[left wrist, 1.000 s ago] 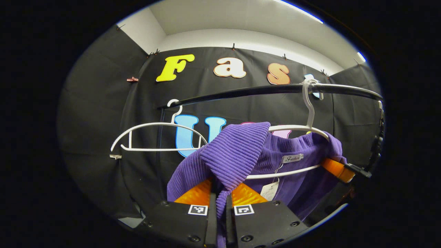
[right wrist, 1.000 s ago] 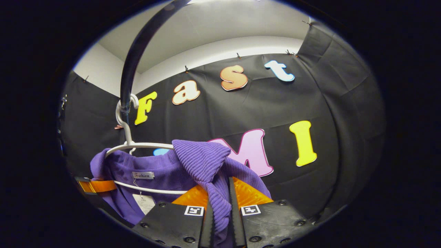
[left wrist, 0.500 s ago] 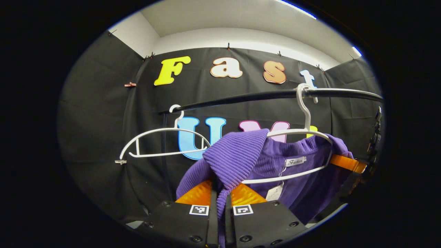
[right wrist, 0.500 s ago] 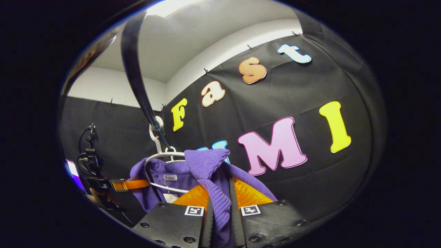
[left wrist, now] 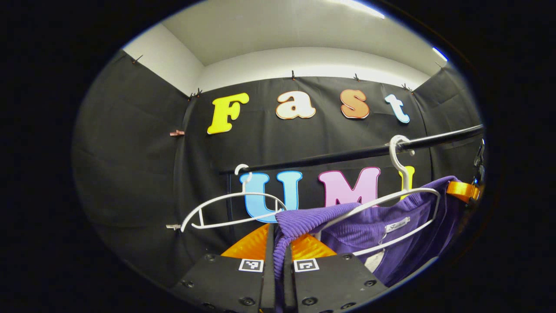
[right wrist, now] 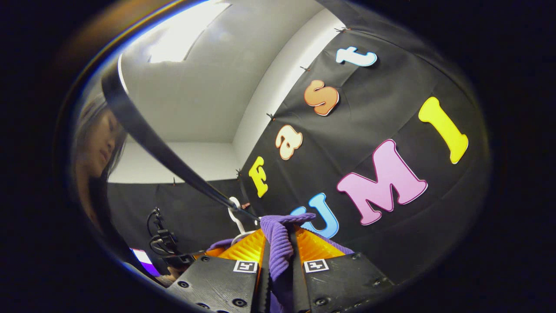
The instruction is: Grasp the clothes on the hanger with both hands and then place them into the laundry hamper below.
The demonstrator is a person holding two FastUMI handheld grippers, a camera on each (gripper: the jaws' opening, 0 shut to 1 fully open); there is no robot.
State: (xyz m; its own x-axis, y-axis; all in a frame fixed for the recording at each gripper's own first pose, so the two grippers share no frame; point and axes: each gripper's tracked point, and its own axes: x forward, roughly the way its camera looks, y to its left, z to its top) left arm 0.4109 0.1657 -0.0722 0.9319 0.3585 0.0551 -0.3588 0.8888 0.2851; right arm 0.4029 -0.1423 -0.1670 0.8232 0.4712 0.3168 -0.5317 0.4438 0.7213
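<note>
A purple ribbed sweater (left wrist: 382, 237) hangs partly on a white hanger (left wrist: 404, 204) hooked over a black rail (left wrist: 347, 154). My left gripper (left wrist: 278, 256) is shut on one shoulder of the sweater, which is pulled down off the hanger's left arm. In the right gripper view my right gripper (right wrist: 280, 261) is shut on the sweater's other shoulder (right wrist: 280, 241), with the hanger's hook (right wrist: 234, 213) just behind on the rail (right wrist: 147, 134). The right gripper also appears at the far right edge of the left gripper view (left wrist: 462, 190).
A second, bare white hanger (left wrist: 230, 208) hangs on the rail to the left. A person (right wrist: 93, 148) stands at the left of the right gripper view, with the other gripper and its cables (right wrist: 163, 243) below.
Both grippers have dropped lower and tilted, keeping hold of the sweater. The left shoulder has slid off the hanger's arm, and the hanger now tilts up to the right.
</note>
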